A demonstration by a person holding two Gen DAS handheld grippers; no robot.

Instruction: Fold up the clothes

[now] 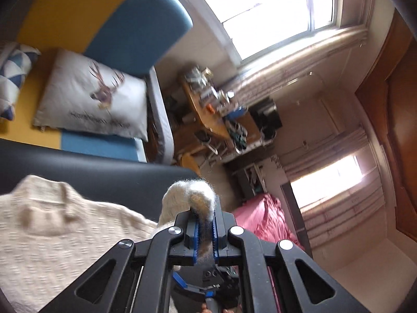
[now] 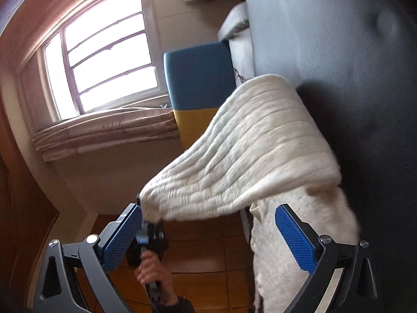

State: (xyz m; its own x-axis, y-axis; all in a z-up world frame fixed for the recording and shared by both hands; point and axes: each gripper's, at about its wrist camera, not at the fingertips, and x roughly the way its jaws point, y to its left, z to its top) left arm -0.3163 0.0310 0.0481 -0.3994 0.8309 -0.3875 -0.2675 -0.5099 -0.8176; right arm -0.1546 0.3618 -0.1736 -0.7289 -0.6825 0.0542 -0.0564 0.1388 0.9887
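Sweater (image 2: 250, 151), cream knit, hangs lifted by one edge above a dark counter (image 2: 338, 39), the rest draped down against it. Left tongs (image 1: 204, 224) are clamped on a bunched corner of the knit, a hand (image 2: 153, 268) gripping their handle. Right tongs (image 2: 216, 237) stand wide open, blue pads apart, holding nothing, just below the raised fold.

A white pillow (image 1: 96, 96) printed with a deer head lies beside a triangle-patterned cushion (image 1: 13, 75) before a blue-and-yellow headboard (image 1: 109, 18), while a cluttered wooden desk (image 1: 208, 104), a pink quilt (image 1: 263, 219) and bright windows (image 1: 273, 13) with gathered pinkish curtains (image 1: 294, 78) lie beyond.
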